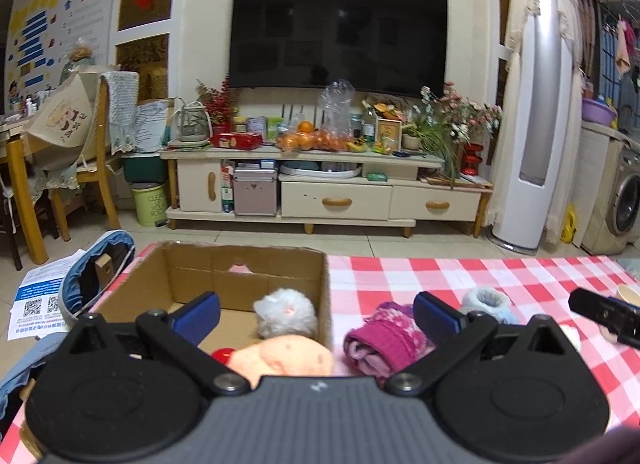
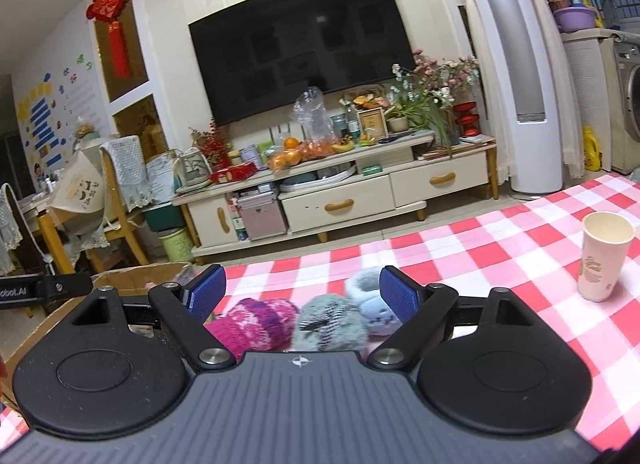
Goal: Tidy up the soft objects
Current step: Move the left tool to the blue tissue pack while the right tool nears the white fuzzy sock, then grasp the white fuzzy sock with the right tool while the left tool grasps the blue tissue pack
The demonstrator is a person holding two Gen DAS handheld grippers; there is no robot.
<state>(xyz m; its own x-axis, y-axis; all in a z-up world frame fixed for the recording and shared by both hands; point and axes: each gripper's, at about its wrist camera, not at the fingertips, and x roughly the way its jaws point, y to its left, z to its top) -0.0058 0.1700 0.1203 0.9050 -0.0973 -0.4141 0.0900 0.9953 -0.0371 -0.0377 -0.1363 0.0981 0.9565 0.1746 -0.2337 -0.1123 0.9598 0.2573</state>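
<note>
Nearest my left fingers (image 1: 316, 314), spread and holding nothing, lies the peach plush (image 1: 282, 354) against the cardboard box (image 1: 224, 268); a grey pompom (image 1: 286, 312) is already inside; my right fingers (image 2: 303, 291) are spread around the grey sock (image 2: 330, 324), the magenta sock (image 2: 252, 322) beside it; the bin (image 1: 150, 204) reads "CLEAN".

box (image 1: 248, 276) left of socks (image 1: 384, 338), cup (image 2: 602, 260) right
</note>
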